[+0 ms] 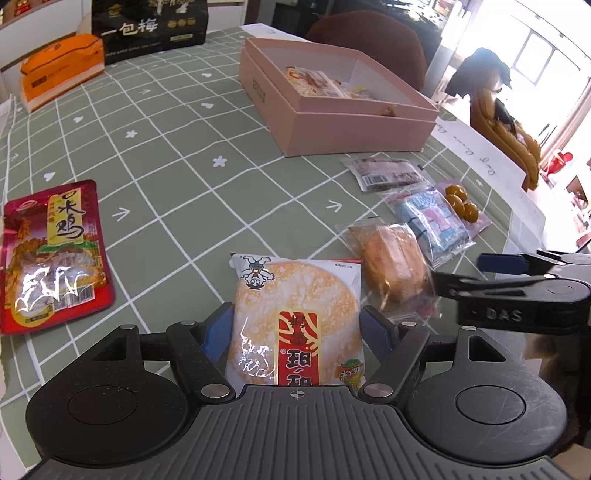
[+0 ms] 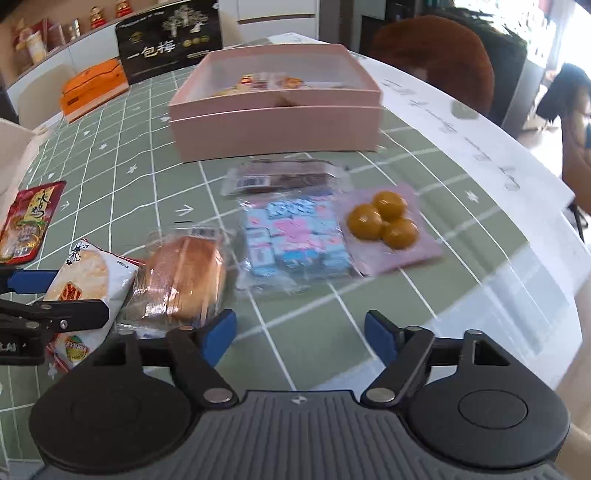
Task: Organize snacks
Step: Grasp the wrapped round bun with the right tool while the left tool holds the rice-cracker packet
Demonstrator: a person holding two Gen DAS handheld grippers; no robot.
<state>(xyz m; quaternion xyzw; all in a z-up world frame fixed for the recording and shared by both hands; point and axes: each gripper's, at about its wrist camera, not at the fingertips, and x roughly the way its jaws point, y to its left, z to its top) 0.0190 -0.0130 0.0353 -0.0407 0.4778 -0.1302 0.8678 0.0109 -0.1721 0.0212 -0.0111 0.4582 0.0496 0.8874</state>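
Observation:
My left gripper [image 1: 295, 328] has its jaws on both sides of a rice cracker packet [image 1: 295, 317], which lies on the green checked tablecloth [image 1: 177, 155]; whether the pads press it is unclear. The packet also shows in the right wrist view [image 2: 92, 280]. My right gripper [image 2: 300, 334] is open and empty above the cloth, in front of a bread packet [image 2: 181, 277], a blue candy bag [image 2: 291, 240] and a pink pack with three yellow balls [image 2: 388, 225]. A pink open box [image 1: 332, 96] holding some snacks stands behind.
A red chicken snack pouch [image 1: 55, 254] lies at the left. A dark-filled clear packet [image 2: 284, 177] lies before the box. An orange box [image 1: 59, 70] and a black box [image 1: 147, 29] stand at the far edge. White paper [image 2: 480, 147] lies along the right.

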